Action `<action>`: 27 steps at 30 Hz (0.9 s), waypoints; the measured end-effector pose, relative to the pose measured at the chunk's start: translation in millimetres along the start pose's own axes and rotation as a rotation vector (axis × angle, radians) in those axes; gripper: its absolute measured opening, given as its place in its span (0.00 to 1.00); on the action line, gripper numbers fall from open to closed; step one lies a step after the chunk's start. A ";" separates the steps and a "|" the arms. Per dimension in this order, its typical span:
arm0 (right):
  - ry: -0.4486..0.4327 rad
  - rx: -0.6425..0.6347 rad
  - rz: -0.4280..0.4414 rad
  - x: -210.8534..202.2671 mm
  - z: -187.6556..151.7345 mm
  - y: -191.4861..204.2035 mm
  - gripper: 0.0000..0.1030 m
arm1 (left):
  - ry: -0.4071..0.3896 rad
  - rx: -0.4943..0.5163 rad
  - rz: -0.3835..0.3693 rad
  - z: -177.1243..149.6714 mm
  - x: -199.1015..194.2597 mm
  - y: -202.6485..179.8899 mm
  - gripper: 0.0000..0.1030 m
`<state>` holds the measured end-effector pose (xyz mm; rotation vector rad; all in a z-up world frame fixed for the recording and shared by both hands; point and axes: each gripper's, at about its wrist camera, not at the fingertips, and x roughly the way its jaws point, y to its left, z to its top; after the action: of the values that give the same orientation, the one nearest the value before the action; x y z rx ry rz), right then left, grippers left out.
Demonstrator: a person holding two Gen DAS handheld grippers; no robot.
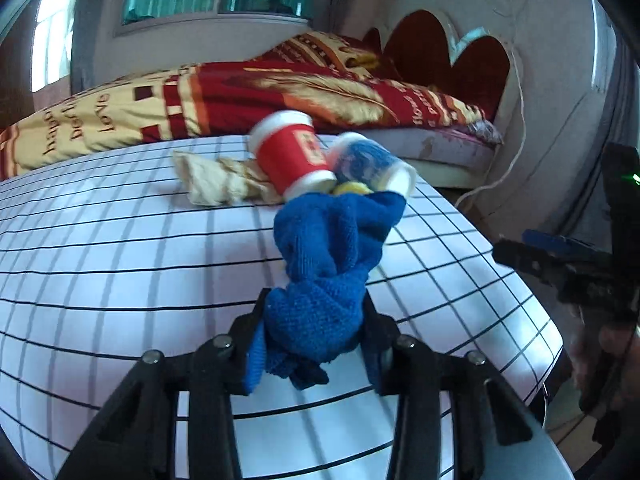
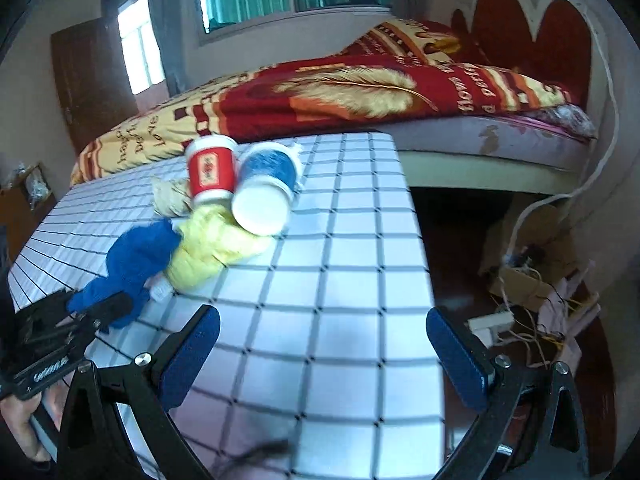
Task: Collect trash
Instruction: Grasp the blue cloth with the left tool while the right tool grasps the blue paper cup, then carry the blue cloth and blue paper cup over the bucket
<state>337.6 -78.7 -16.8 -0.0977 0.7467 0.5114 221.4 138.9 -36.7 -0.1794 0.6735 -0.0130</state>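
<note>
My left gripper [image 1: 316, 308] is shut on one end of a blue cloth [image 1: 332, 248], which lies bunched on the white grid-patterned table [image 1: 120, 264]. The cloth's far end touches a yellow cloth [image 2: 212, 248]. Behind them lie a tipped red paper cup [image 1: 294, 152], a tipped blue paper cup [image 1: 368, 164] and a crumpled brown paper [image 1: 220, 180]. In the right wrist view the blue cloth [image 2: 132, 264] and left gripper [image 2: 104, 308] sit at the lower left. My right gripper [image 2: 320, 328] is open above the table's near right part, with nothing between its blue pads [image 2: 192, 344].
A bed with a red and yellow blanket [image 2: 360, 92] runs behind the table. The table's right edge [image 2: 424, 240] drops to a dark floor with cables and cardboard clutter [image 2: 536, 292]. A white cord [image 2: 600, 160] hangs by the headboard.
</note>
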 end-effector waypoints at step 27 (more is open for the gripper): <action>0.088 -0.153 0.081 55.0 58.5 48.5 0.57 | -0.006 -0.046 0.061 10.5 0.4 52.5 0.38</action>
<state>384.9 1.6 -6.1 -0.2341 0.7990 0.6447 225.8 192.2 -37.8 -0.2032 0.6730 0.0616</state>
